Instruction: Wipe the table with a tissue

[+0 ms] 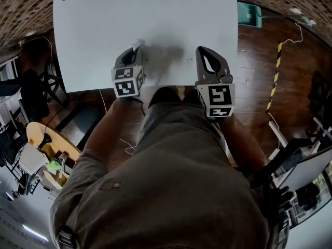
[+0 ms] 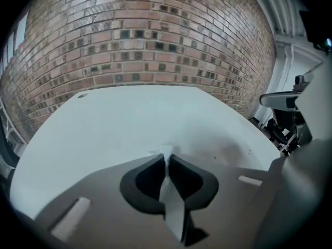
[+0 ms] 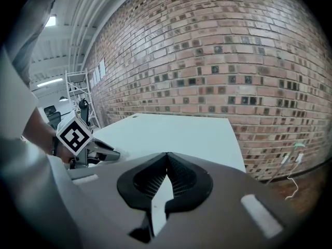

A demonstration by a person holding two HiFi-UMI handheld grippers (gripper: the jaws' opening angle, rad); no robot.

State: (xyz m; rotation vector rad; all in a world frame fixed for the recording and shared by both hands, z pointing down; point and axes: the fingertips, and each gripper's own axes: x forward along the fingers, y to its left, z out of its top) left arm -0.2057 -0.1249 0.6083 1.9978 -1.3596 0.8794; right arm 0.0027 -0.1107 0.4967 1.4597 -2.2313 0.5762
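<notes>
Pinching the tissue in the tightly closed jaws of the left gripper, just inside the near edge of the table. Holding the right gripper closed on nothing, by the same edge, further right. Probably beginning the wiping: pressing the tissue flat, sweeping slowly toward the small specks between both grippers, taking care not to tear it. Showing the thin white tip between the jaws only in the left gripper view; showing both grippers side by side only in the head view.
</notes>
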